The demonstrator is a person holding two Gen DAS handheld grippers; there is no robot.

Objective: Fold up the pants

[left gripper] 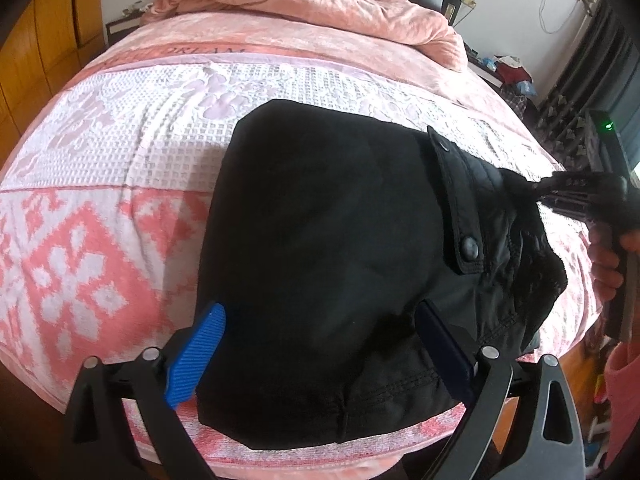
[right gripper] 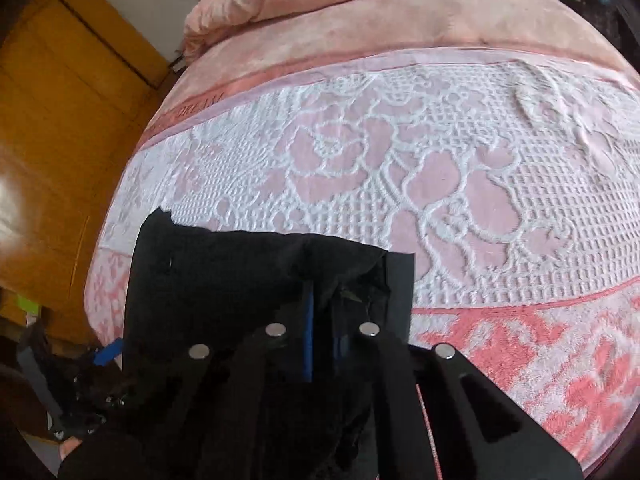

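Observation:
Black pants (left gripper: 328,240) lie in a folded bundle on the pink bed, waistband flap and snap button (left gripper: 469,247) facing up on the right. My left gripper (left gripper: 320,320) is open, its blue fingers (left gripper: 200,352) spread over the bundle's near edge. My right gripper (left gripper: 540,194) is shut on a bunched waist edge of the pants at the right and lifts it slightly. In the right wrist view the right gripper (right gripper: 324,320) is closed with black pants fabric (right gripper: 240,272) draped over the fingers.
A pink and white patterned blanket (right gripper: 440,184) covers the bed. A rumpled pink quilt (left gripper: 304,4) lies at the head. A yellow wooden wardrobe (right gripper: 60,100) stands to the left. A cluttered nightstand (left gripper: 508,70) sits at the far right.

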